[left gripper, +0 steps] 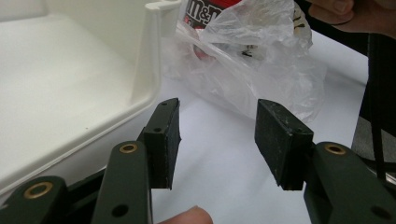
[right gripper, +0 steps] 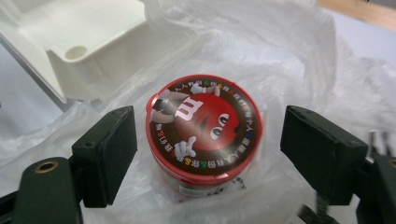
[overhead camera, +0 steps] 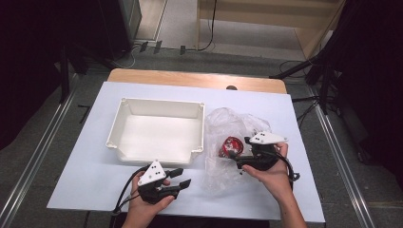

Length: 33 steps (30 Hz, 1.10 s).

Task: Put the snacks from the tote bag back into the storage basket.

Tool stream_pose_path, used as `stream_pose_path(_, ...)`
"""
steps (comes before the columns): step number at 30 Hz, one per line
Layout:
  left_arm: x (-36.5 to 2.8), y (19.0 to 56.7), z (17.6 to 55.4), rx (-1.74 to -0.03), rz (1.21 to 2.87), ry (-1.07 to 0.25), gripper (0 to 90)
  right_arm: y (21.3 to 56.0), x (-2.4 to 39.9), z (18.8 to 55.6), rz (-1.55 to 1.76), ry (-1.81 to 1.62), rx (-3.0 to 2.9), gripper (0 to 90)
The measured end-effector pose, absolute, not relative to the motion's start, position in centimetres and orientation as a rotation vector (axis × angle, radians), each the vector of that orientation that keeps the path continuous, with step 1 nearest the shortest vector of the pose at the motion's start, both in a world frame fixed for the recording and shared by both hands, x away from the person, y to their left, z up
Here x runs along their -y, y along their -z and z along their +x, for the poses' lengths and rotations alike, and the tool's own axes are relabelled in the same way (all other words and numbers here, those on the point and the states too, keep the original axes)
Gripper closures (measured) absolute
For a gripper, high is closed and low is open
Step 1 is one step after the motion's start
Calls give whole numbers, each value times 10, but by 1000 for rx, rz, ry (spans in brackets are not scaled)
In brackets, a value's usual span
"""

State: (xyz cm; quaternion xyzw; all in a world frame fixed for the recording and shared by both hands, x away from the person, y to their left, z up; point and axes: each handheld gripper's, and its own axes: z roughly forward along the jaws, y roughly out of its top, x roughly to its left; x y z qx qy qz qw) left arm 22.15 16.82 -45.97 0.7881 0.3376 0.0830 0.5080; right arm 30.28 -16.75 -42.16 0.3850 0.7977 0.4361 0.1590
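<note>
A: Where's the M&M's tin (right gripper: 204, 135)?

B: Inside the clear plastic bag (overhead camera: 223, 124), at three o'clock of the white tray (overhead camera: 124, 114) on the desk (overhead camera: 304, 199). My right hand-held gripper (right gripper: 208, 154) straddles it, released, pads clear.

A: Handling?

B: Rigid, probably light; glossy wall and slippery film. I'd pinch the sides below the lid. My left hand-held gripper (left gripper: 217, 140) is released, empty, at six o'clock.
</note>
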Motion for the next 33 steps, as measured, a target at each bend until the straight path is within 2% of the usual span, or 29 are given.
stream_pose_path(3,-170,459,223,-826,1894,-208,509,412,171,296,1038,-1282,-2258,246)
stream_pose_path(6,-171,459,223,-829,1894,-208,511,400,166,287,920,-1357,-2249,376)
stream_pose_path(8,-170,459,223,-833,1898,-213,511,396,159,287,891,-1366,-2262,389)
stream_pose_path(18,-172,461,223,-845,1901,-212,514,421,141,317,1018,-1214,-2323,247)
stream_pose_path(27,-172,461,224,-849,1902,-219,516,429,143,324,1076,-1137,-2347,228)
stream_pose_path(33,-173,460,223,-849,1901,-222,515,442,140,325,1109,-1096,-2387,249)
